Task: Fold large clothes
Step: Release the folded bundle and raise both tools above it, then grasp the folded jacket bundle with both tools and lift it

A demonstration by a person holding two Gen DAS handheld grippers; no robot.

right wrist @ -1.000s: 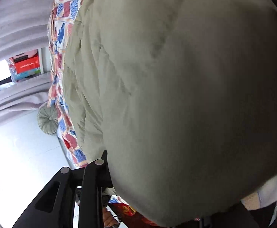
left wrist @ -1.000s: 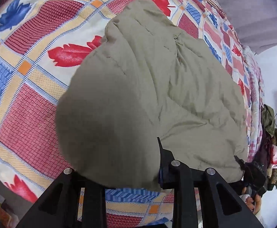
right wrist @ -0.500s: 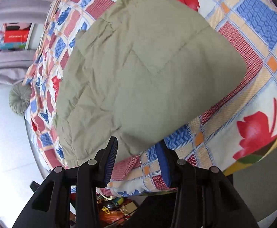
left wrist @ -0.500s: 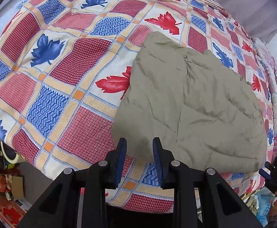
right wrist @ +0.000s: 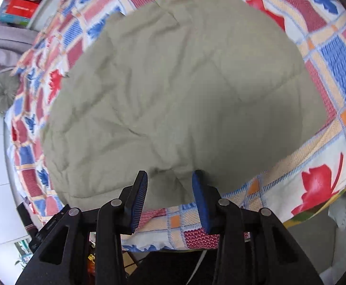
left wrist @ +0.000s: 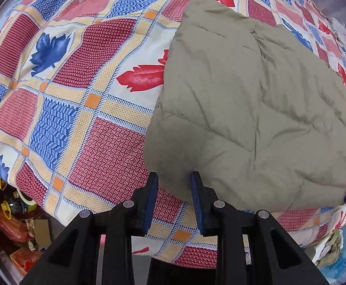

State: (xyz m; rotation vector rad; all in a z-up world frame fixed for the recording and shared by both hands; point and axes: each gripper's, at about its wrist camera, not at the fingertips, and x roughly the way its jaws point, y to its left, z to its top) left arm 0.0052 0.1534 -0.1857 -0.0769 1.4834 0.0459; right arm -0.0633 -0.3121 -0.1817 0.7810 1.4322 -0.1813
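Olive quilted garment (left wrist: 256, 109) is lying folded on the patchwork leaf-print bedspread (left wrist: 61, 109), near its edge. Left gripper (left wrist: 174, 181) is hovering with jaws parted over the garment's near corner, gripping nothing. Right gripper (right wrist: 170, 180) is likewise standing open above the hem (right wrist: 170, 187), holding nothing. Only the right view is showing a round green cushion (right wrist: 2, 92); only the left, floor clutter (left wrist: 13, 225).

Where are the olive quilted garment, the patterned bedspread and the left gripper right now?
olive quilted garment (left wrist: 256, 109), left wrist view, middle of its folded top panel.
patterned bedspread (left wrist: 106, 159), left wrist view, red woven square beside the garment.
left gripper (left wrist: 174, 178), left wrist view, gap between its blue pads.
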